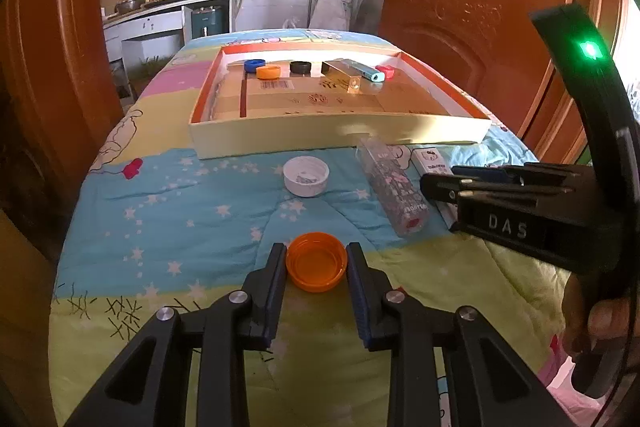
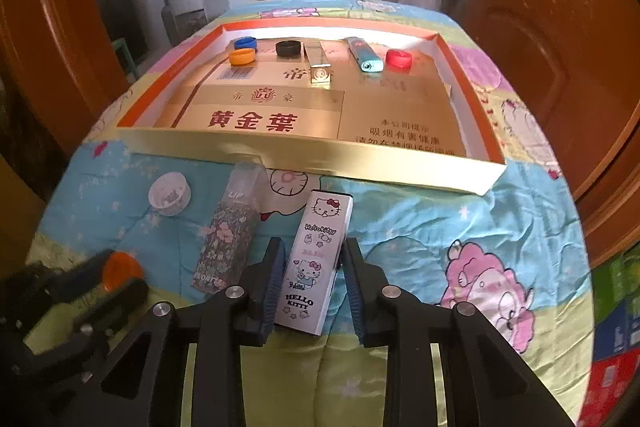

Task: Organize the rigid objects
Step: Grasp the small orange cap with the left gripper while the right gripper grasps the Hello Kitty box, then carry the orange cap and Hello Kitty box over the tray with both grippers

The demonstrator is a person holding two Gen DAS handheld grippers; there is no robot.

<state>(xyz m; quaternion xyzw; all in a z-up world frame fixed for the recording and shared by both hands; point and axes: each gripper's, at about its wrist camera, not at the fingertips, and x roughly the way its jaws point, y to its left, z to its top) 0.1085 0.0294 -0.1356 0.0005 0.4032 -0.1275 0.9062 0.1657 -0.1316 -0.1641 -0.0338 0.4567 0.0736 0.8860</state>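
Gripping the orange bottle cap (image 1: pixel 316 266) with your left gripper (image 1: pixel 316 269), you have both blue pads against its thin rim, cap lying open side up on the cartoon-print quilt (image 1: pixel 168 219) — clenched on it, by the look of the left wrist view. Rim is shallow and rounded, so my read is that it could squirt out forward if you lift at a tilt, or drag a fold of quilt along. Your right gripper (image 2: pixel 312 279) straddles the white Hello Kitty box (image 2: pixel 316 263); the left pad looks to be on its long side, but a sliver of gap shows at the right pad, so I cannot tell that it is truly clamped. Lift now and the box may pivot and drop. It also sits skewed between the jaws, not square — expect it to twist as the pads seat. The floral lip-product tube (image 2: pixel 228 239) lies just beside the box on its left; a sideways sweep could roll it. The white cap (image 1: pixel 306 175) rests nearer the tray, apart from both hands. Your target, the shallow gold tray (image 2: pixel 280 157), already holds a row of caps and lighters along its far wall, and its near wall stands between you and the floor of it — carry low and you will likely clip that edge and shove the tray. Your two tools are close together; watch them crossing.
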